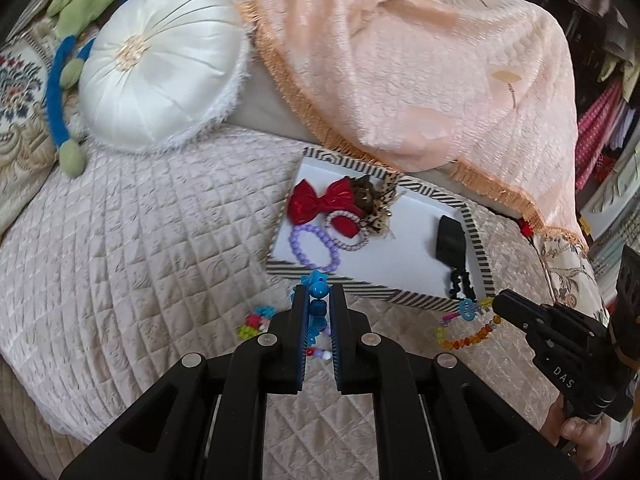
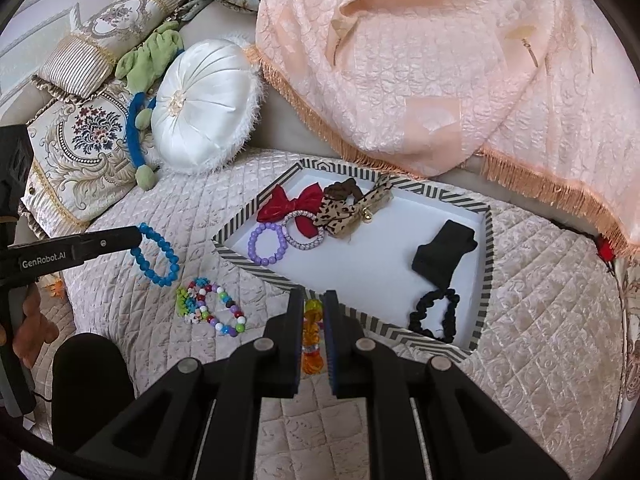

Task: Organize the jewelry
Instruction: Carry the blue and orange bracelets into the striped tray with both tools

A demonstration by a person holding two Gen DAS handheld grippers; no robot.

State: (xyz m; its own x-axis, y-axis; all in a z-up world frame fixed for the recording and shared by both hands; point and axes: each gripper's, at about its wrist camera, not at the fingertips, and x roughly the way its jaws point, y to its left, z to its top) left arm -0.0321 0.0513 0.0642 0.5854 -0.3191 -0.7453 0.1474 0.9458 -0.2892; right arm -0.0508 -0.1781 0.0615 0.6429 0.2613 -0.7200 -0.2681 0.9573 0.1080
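A striped-rim tray lies on the quilted bed and holds a red bow, a purple bead bracelet, a leopard bow, a black clip and a black scrunchie. My left gripper is shut on a blue bead bracelet, held just above the bed, in front of the tray. My right gripper is shut on an orange bead bracelet at the tray's near rim.
A multicoloured bead bracelet lies on the quilt left of the tray. A white round cushion, embroidered pillows and a peach fringed blanket crowd the back of the bed.
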